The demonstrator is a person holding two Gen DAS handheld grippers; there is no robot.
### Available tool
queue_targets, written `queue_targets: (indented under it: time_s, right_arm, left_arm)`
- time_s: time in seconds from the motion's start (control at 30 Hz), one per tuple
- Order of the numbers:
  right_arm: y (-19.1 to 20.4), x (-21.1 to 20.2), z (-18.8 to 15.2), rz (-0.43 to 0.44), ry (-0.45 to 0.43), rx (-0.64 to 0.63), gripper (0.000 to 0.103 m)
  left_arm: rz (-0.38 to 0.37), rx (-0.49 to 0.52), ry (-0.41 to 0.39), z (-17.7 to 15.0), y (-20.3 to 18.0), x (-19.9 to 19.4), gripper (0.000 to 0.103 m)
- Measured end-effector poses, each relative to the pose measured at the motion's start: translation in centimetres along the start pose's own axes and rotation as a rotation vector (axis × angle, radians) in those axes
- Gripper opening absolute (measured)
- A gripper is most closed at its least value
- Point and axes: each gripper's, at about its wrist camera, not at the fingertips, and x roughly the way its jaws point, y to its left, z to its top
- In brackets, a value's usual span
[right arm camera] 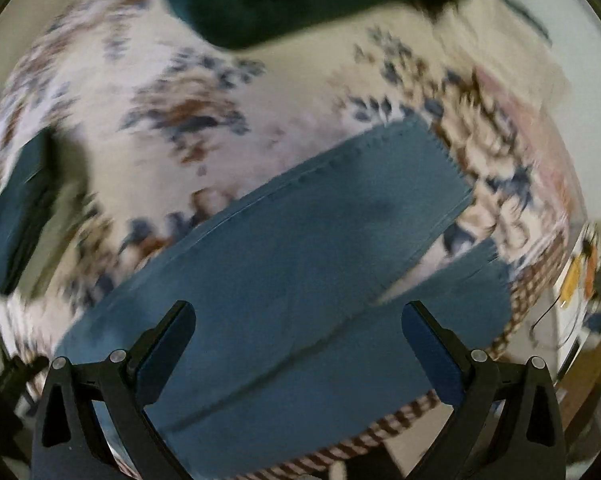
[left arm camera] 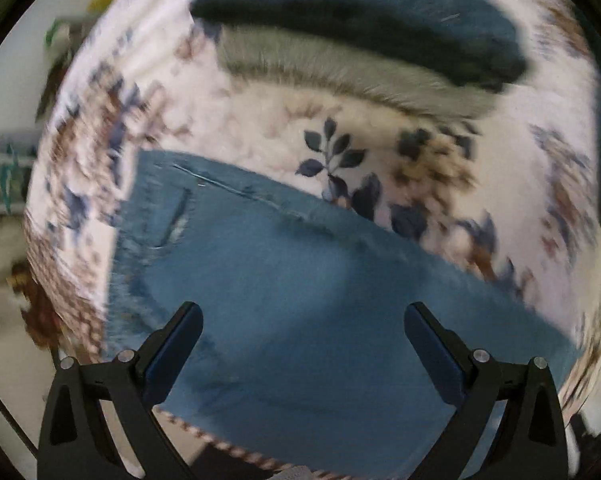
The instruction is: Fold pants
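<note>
1. I see the blue jeans [left arm camera: 300, 280] spread flat on the floral bedspread [left arm camera: 380, 128], right under and ahead of my left gripper [left arm camera: 302, 316]. Its jaws are spread wide and hold nothing.
2. From my right gripper [right arm camera: 298, 316], also wide and empty, the two legs run ahead and to the right. The far leg hem [right arm camera: 440, 160] and near leg hem [right arm camera: 488, 280] lie apart, with a sliver of bedspread between them.
3. The waist end with a pocket opening [left arm camera: 176, 216] sits ahead and left of my left jaws.
4. I judge the first fold is not yet made. To do it well, I want each claw to pinch one outer edge at matching points.
5. Both views are blurred, so I slow down before closing.
6. I keep clear of the folded dark garments [left arm camera: 380, 20] stacked far ahead.
</note>
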Motion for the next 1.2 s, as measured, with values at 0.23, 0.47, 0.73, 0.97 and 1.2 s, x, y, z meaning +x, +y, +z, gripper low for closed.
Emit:
queue_targets:
  time_s: [0.23,0.47,0.73,0.97,1.2]
  right_arm:
    - [-2.2,10.8,6.6,-0.039,0.095,0.210,0.103]
    - [-3.3,17.7,9.4,-0.053,0.155,0.368,0.100]
    - [-4.7,16.1,6.5,0.027,0.084,0.368,0.008]
    - [-7.0,9.9,0.2,0.159,-0.012,0.235,0.007]
    - [-14.0,4.3,-4.8,0.221,-0.024,0.167,0.007]
  left_arm:
    - [0.016,-0.189,0.151,6.1,0.8,9.6,0.103]
    - [0.014,-0.288,0.075,5.7,3.6,10.3,0.070]
    - [-0.082,-0.286,-0.111,0.7,5.7,3.3,0.004]
    - [-0.204,-0.275,-0.251,-9.1,9.9,-6.3,0.004]
    - [-0.276,-0.298,-0.289,-17.6,16.8,-5.6,0.004]
